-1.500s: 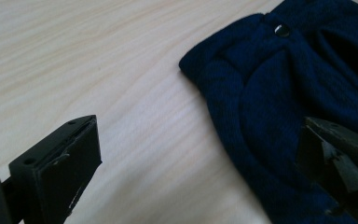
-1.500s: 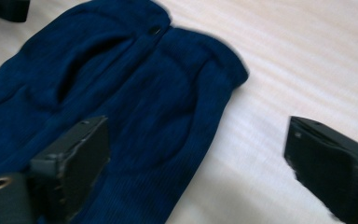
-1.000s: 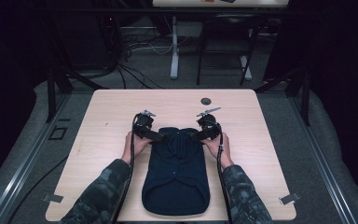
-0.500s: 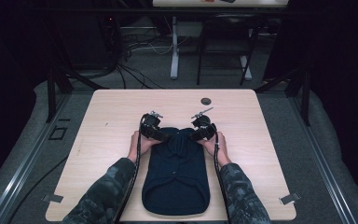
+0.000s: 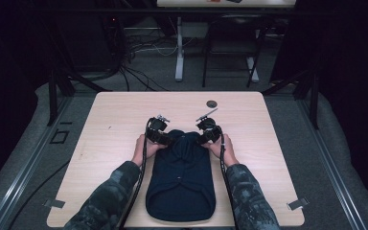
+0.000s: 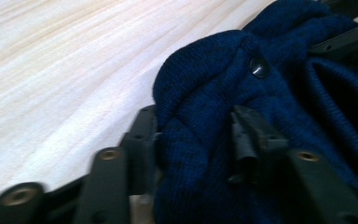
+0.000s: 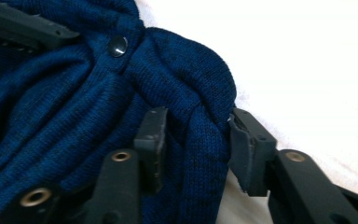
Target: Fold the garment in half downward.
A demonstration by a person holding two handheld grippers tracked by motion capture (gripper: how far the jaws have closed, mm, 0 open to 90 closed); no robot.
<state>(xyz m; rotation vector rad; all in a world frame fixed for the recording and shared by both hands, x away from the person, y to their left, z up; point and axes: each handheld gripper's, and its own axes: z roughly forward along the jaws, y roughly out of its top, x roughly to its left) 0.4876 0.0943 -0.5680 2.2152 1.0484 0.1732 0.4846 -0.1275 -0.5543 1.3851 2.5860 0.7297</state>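
Note:
A dark navy knitted garment [image 5: 182,177] with snap buttons lies lengthwise on the pale wooden table [image 5: 115,120], its far end bunched up. My left gripper [image 5: 169,140] is at the far left corner and my right gripper [image 5: 201,138] at the far right corner. In the left gripper view, the left gripper [image 6: 193,133] has just been closing and its pads squeeze a fold of the garment [image 6: 279,98] below a snap [image 6: 259,67]. In the right gripper view, the right gripper [image 7: 199,140] has likewise been closing, and a thick fold of the garment [image 7: 65,107] is pinched between its pads.
A small dark round object [image 5: 212,103] rests near the table's far edge. Bare tabletop spreads to the left and right of the garment. Behind the table are cables and furniture legs on a grey floor. The person's camouflage sleeves [image 5: 105,206] come in from the bottom.
Both grippers have slid inward toward each other at the garment's far end and closed on the fabric. The far end has gathered into a narrower bunch.

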